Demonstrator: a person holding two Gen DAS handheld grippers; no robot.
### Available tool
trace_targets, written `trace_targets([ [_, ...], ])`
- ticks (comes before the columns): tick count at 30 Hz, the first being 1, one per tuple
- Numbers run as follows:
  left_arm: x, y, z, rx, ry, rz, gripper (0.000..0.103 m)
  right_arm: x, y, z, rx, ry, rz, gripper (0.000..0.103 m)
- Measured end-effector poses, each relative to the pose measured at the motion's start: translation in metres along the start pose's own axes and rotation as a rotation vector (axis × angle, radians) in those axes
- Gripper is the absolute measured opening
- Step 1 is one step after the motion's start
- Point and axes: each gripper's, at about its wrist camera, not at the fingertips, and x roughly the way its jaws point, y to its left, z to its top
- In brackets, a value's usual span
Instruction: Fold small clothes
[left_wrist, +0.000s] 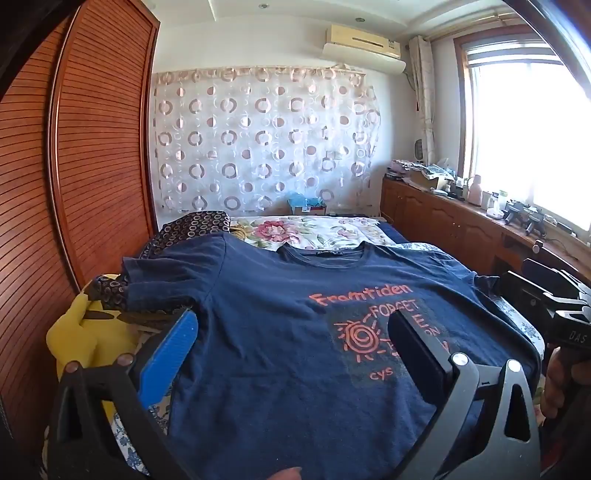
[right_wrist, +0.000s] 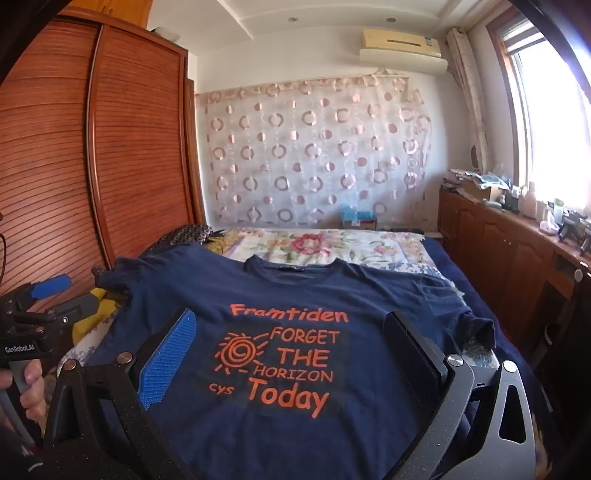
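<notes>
1. Navy T-shirt lies spread flat, print side up, across the near end of the bed; collar toward the far end, orange lettering reads "Forget the Horizon Today".
2. My left claw hangs above the shirt's left half, fingers wide apart, nothing between them.
3. My right claw hangs over the print, fingers wide apart, empty.
4. Floral quilt beyond the collar; wooden wardrobe along the bed's left edge.
</notes>
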Motion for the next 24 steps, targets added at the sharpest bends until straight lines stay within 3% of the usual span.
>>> trace_targets([
  [24, -0.0042, 0.0042, 0.0044, -0.003, -0.015, 0.01, 0.103, -0.001, 0.0009, 0.0002, 0.006, 0.006, -0.002, 0.103],
])
